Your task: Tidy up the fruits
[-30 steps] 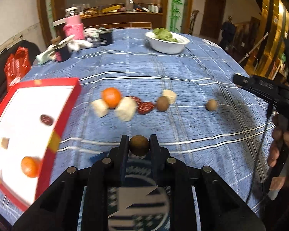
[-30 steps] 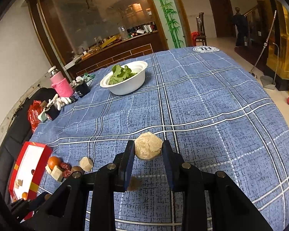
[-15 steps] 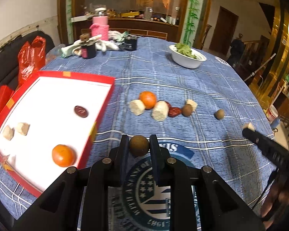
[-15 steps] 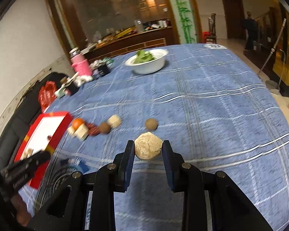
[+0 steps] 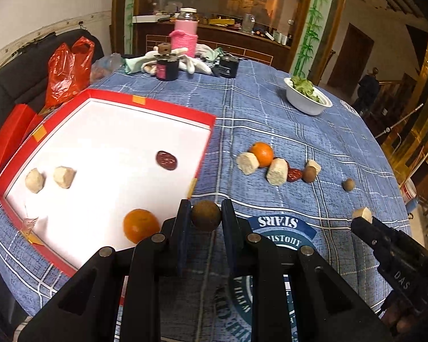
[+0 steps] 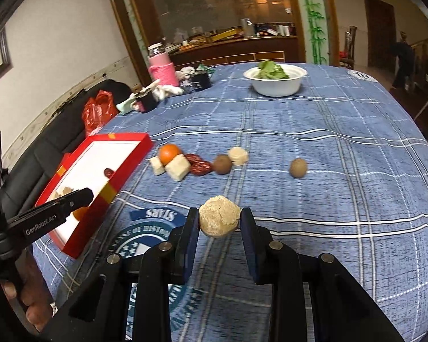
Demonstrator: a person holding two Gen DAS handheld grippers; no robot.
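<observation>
My left gripper (image 5: pixel 206 216) is shut on a small brown round fruit (image 5: pixel 206 216), held just past the near right edge of the red-rimmed white tray (image 5: pixel 168 111). The tray holds an orange (image 5: pixel 141 226), a red date (image 5: pixel 166 160) and two pale chunks (image 5: pixel 50 179). My right gripper (image 6: pixel 219 222) is shut on a pale crumbly ball (image 6: pixel 219 220) above the blue cloth. A loose cluster lies mid-table: an orange (image 6: pixel 169 154), pale chunks (image 6: pixel 177 167), red dates (image 6: pixel 198 165), a brown fruit (image 6: pixel 222 164) and another brown fruit (image 6: pixel 298 167) apart to the right.
A white bowl of greens (image 6: pixel 275 79) stands at the far side. A pink-sleeved bottle (image 5: pixel 184 32), black jars (image 5: pixel 167 68) and cloths crowd the far left corner. A red plastic bag (image 5: pixel 68 68) sits off the table's left edge. A person stands far back right (image 6: pixel 402 59).
Both grippers have swung left toward the tray with their fruits still held. The tray now fills more of the left wrist view, and the fruit cluster has shifted right.
</observation>
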